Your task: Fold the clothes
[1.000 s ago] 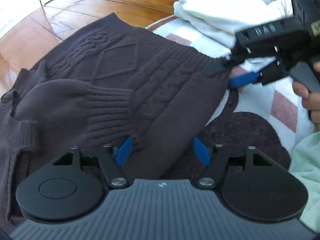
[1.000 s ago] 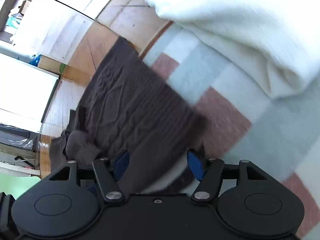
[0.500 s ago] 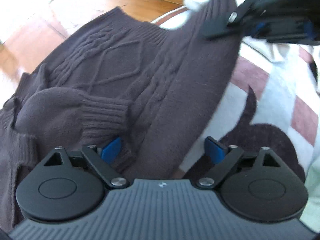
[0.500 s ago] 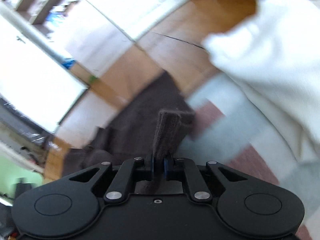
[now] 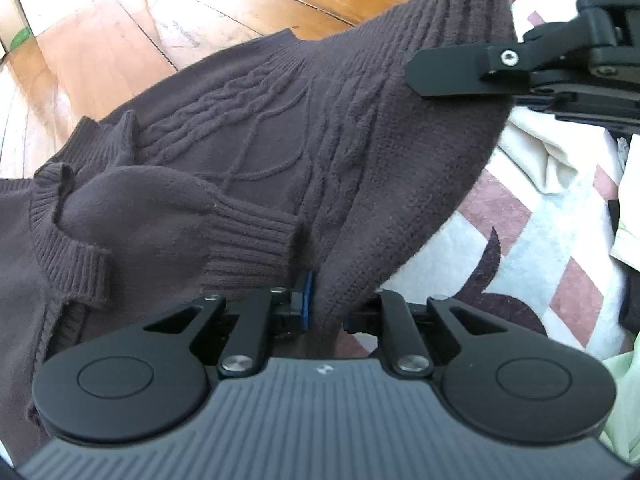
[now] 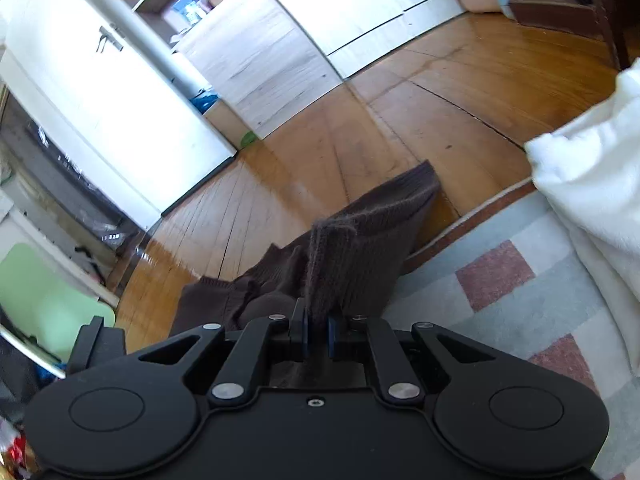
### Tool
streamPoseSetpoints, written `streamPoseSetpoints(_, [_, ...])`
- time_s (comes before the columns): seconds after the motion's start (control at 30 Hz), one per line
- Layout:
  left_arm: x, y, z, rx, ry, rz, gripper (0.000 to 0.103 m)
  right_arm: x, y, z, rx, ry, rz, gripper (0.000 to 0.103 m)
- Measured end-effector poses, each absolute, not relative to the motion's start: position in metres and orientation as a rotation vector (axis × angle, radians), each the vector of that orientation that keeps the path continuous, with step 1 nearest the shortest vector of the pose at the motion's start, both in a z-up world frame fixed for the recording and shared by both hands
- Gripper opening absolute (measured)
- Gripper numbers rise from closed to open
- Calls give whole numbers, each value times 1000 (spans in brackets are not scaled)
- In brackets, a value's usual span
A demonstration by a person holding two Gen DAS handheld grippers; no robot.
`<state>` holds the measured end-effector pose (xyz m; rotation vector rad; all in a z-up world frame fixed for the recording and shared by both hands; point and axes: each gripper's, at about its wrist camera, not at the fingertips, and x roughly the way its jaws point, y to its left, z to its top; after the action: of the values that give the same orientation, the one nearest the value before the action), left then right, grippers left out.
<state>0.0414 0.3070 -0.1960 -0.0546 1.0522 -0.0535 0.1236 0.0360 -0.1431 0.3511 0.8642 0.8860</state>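
A dark brown cable-knit sweater (image 5: 240, 140) lies partly on the wooden floor and partly on a patterned rug, one cuffed sleeve (image 5: 224, 236) folded across its front. My left gripper (image 5: 326, 312) is closing its jaws, and the sweater's side edge is pinched between the pads. In the left wrist view, my right gripper (image 5: 424, 72) clamps the ribbed hem corner and holds it raised, so the cloth slopes up from left to right. In the right wrist view, the right gripper (image 6: 318, 338) is shut on that hem, and the sweater (image 6: 360, 248) hangs away below it.
A checked rug (image 5: 520, 240) covers the right side, with white folded cloth (image 6: 592, 184) on it. Pale green fabric (image 5: 624, 380) sits at the lower right. The wooden floor (image 6: 440, 100) runs to white cabinets (image 6: 120, 92) and a wooden-fronted cabinet (image 6: 260, 52).
The right gripper shut on the hem corner and rose, pulling that corner up. The left gripper's jaws, wide apart earlier, have come together on the sweater's side edge.
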Motion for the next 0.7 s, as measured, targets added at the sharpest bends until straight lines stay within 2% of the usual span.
streamPoseSetpoints(0.23, [31,328,-171,-120,977,-32,8,112,59,-114,289,815,965,11])
streamPoseSetpoints(0.4, [5,384,-129,-257,877,32,8,110,113,-69,223,732,1131,11])
streamPoseSetpoints(0.57, [-68,462,-98,-404,782,169,8,84,194,-37,172,718,1429,11])
streamPoseSetpoints(0.7, [-123,501,-122,-533,793,223,8,36,265,-54,4,746,1589,11])
